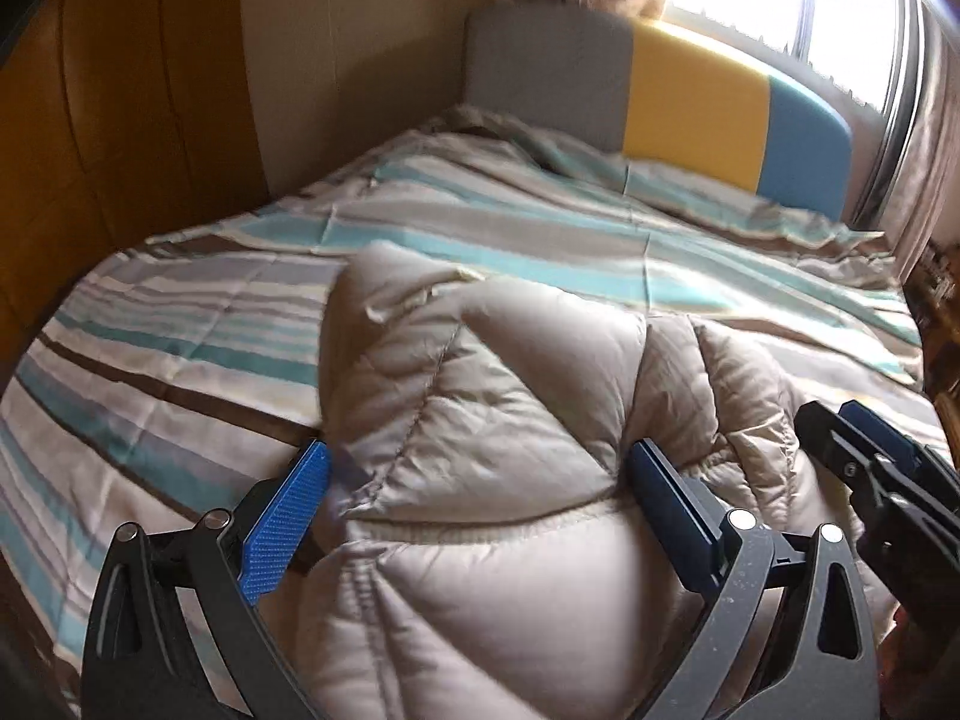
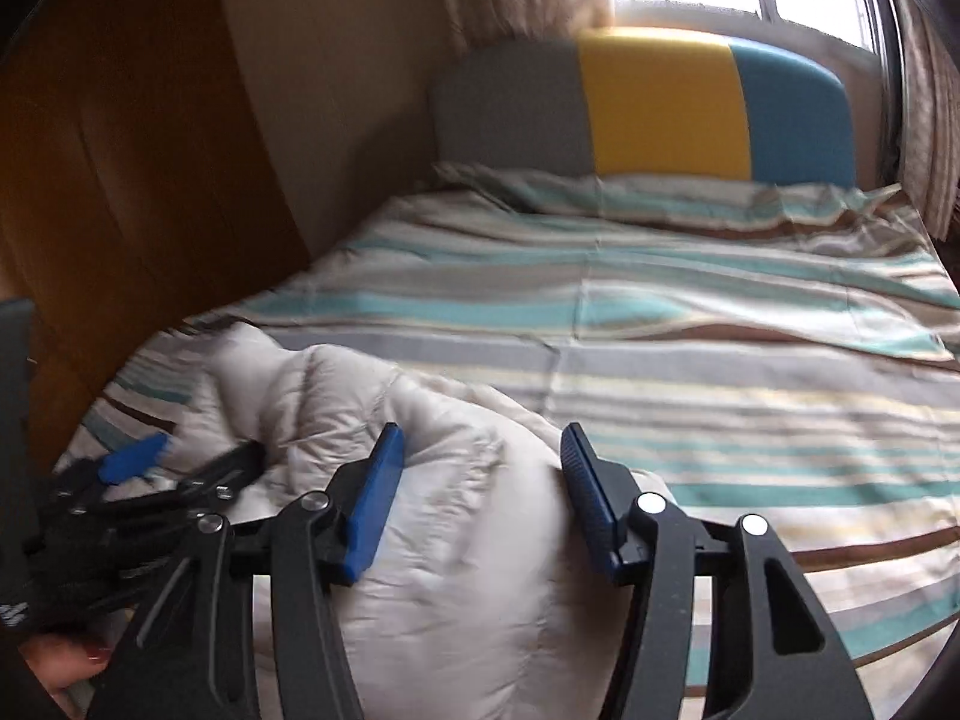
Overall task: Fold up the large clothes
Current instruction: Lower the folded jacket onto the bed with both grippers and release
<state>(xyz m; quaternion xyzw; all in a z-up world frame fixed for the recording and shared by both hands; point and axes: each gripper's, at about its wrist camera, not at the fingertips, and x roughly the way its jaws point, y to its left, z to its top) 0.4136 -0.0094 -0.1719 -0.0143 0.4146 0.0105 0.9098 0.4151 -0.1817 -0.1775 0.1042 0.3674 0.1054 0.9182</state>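
Note:
A beige puffer jacket (image 1: 480, 420) lies bunched on the striped bed near the front edge. My left gripper (image 1: 477, 480) straddles a thick fold of it, jaws wide, both blue pads (image 1: 288, 504) pressed against the padding. My right gripper (image 2: 480, 492) holds the neighbouring bulge of the jacket (image 2: 468, 540), which fills the gap between its pads (image 2: 372, 498). Each gripper shows in the other's view: the right gripper (image 1: 864, 456) at the jacket's right side, the left gripper (image 2: 180, 462) at its left side. The two stand close together.
The bed carries a striped cover (image 1: 180, 360) in teal, grey and brown, with a pillow (image 2: 660, 192) at a grey, yellow and blue headboard (image 2: 654, 102). A wooden wardrobe (image 1: 120, 120) stands at the left. A bright window with curtains (image 2: 924, 120) is behind the headboard.

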